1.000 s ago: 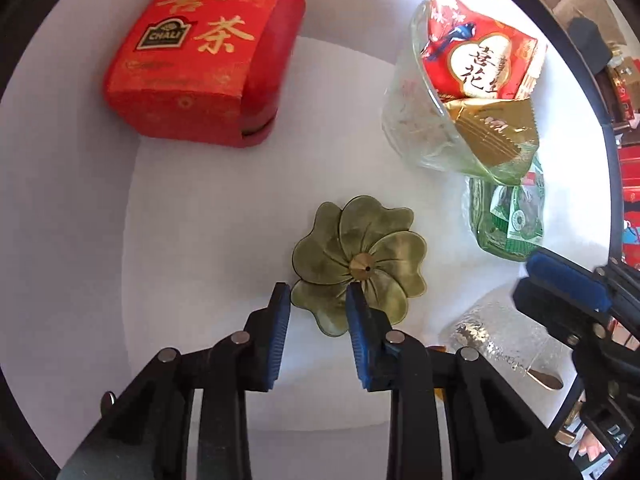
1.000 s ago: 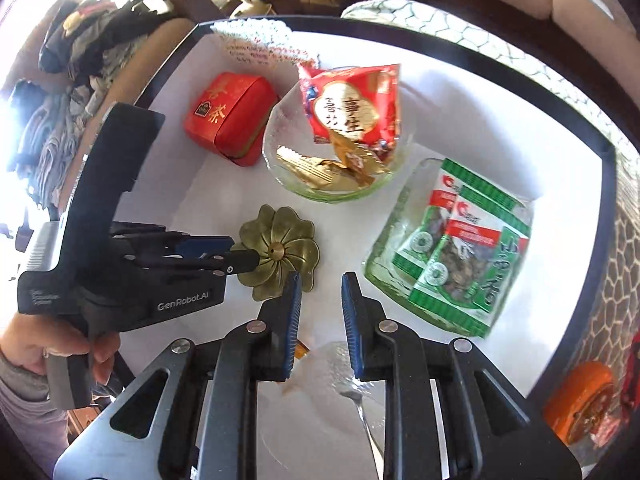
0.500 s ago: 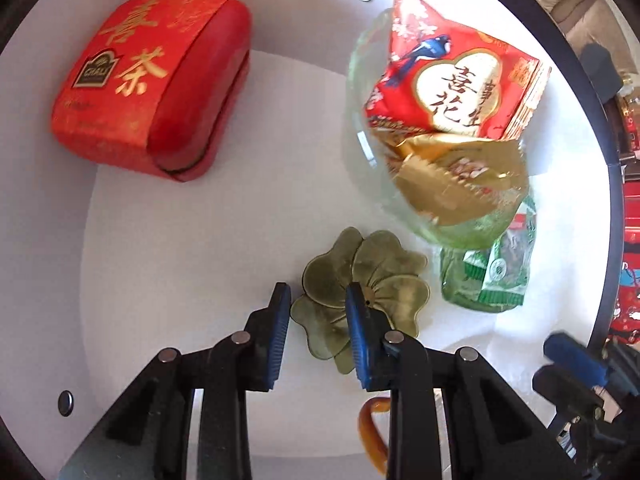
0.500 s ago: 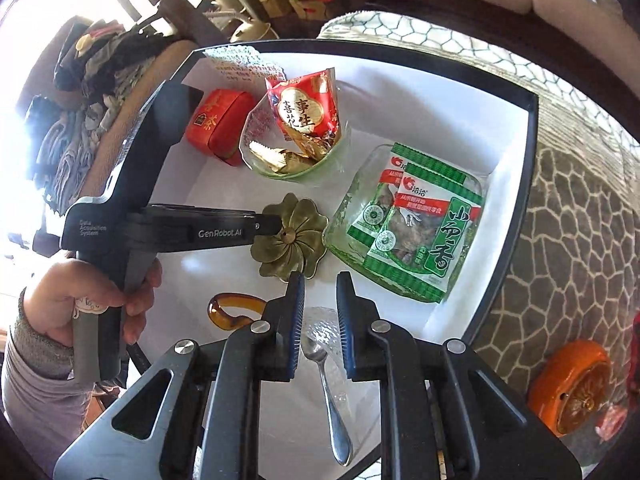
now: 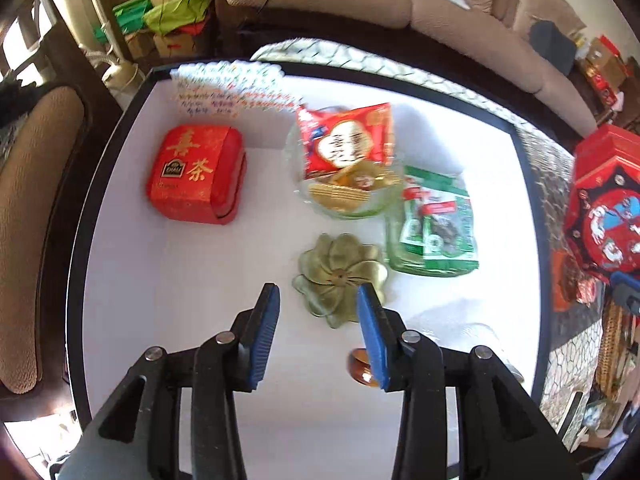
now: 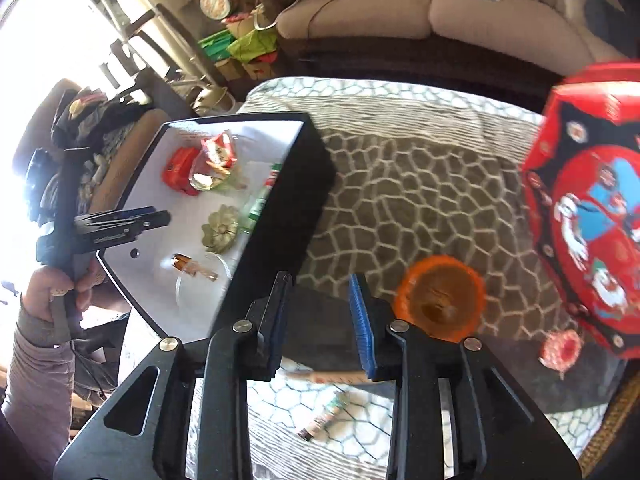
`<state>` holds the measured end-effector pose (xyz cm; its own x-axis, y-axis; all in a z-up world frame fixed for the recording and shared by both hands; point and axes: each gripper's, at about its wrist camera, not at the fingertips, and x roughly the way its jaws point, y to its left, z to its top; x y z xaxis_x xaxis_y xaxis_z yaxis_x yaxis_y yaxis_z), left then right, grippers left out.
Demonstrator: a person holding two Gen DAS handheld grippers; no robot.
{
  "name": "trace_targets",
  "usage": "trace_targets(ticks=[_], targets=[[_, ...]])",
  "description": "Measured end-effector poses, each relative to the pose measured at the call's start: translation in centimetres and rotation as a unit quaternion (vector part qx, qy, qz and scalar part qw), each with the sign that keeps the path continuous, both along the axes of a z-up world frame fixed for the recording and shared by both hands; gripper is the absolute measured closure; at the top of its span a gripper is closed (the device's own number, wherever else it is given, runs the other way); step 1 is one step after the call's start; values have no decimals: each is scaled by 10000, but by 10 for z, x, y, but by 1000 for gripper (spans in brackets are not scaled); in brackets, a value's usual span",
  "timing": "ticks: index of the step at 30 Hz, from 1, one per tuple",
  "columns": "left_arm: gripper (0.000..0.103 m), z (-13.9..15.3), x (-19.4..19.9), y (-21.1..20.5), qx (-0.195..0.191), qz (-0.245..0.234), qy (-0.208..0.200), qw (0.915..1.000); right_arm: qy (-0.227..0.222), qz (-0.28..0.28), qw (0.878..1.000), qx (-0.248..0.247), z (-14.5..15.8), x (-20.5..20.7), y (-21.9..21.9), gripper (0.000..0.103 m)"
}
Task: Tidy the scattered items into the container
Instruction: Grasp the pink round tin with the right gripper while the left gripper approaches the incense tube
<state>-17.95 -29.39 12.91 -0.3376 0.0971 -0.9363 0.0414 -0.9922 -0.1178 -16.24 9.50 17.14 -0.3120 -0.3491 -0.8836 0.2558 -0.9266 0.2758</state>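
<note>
In the left wrist view the container, a black-rimmed box with a white floor, fills the frame: the red tea box lies at about ten o'clock, the glass bowl of red and gold snack packets at twelve, a brass flower dish at the centre, and the green snack packs in their clear tray at two o'clock. The left gripper hangs above the floor of the box, its fingers opening with nothing between them; the dish sits beyond the tips, untouched. An amber piece shows at five o'clock, half hidden behind the right-hand finger. In the right wrist view the right gripper is outside the box, over the patterned cloth on the surface, fingers likewise opening and empty. An orange dish waits at three o'clock of the tips, a small round sweet at four o'clock, and a small tube at six o'clock below the fingers. The risks, as I judge them: the frame is blurred, so a hurried grab may skid the shallow orange dish along the cloth or pinch the fabric; the tall black wall of the box may catch a low carry; and the large red tin stands close at two o'clock.
</note>
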Motion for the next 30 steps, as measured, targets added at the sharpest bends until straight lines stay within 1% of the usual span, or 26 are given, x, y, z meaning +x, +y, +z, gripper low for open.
trace_targets(ticks=[1,2,3,5,6,7,9,10,12,14,16,18,20,22,25,28,30], targets=[[50,9,6,20,58,-158,146,9998,16,-131,9999,98,-1,8,16,66],[49,18,8,47,193,-300,261,9990,20,-265,9995,155,-3,17,31,61],[47,28,22,69,363,-421,334,9979,15,-387,9991,187,-5,25,44,60],[46,26,34,115,756,-634,459,9941,8,-621,9980,144,-11,39,70,55],[44,28,45,130,873,-745,515,9921,14,-744,9972,81,-14,45,82,54],[43,30,52,145,881,-852,586,9907,21,-876,9961,21,-17,50,93,53],[40,29,55,167,800,-1067,813,9877,27,-1119,9937,-37,-23,59,115,53],[36,27,58,181,778,-1162,922,9859,24,-1232,9924,-82,-28,63,125,53],[31,22,68,201,727,-1253,1029,9841,46,-1531,9878,-272,-35,69,147,53],[31,12,71,223,691,-1324,1030,9834,129,-1812,9825,-413,-43,75,166,53],[31,2,71,244,621,-1407,1045,9826,180,-2068,9776,-352,-53,76,180,51],[31,-9,67,262,615,-1444,1022,9823,250,-2217,9742,-335,-64,75,189,51],[31,-19,62,277,585,-1484,1094,9811,324,-2358,9707,-325,-78,71,195,51],[31,-27,58,291,356,-1576,1259,9788,403,-2459,9680,-300,-92,66,198,51],[31,-42,54,303,76,-1509,1525,9767,517,-2499,9669,-82,-110,55,196,51],[31,-55,51,308,-143,-1377,1733,9751,720,-2353,9682,457,-120,42,185,51],[31,-61,48,309,-148,-1275,1795,9754,764,-2237,9686,775,-126,33,178,52]])
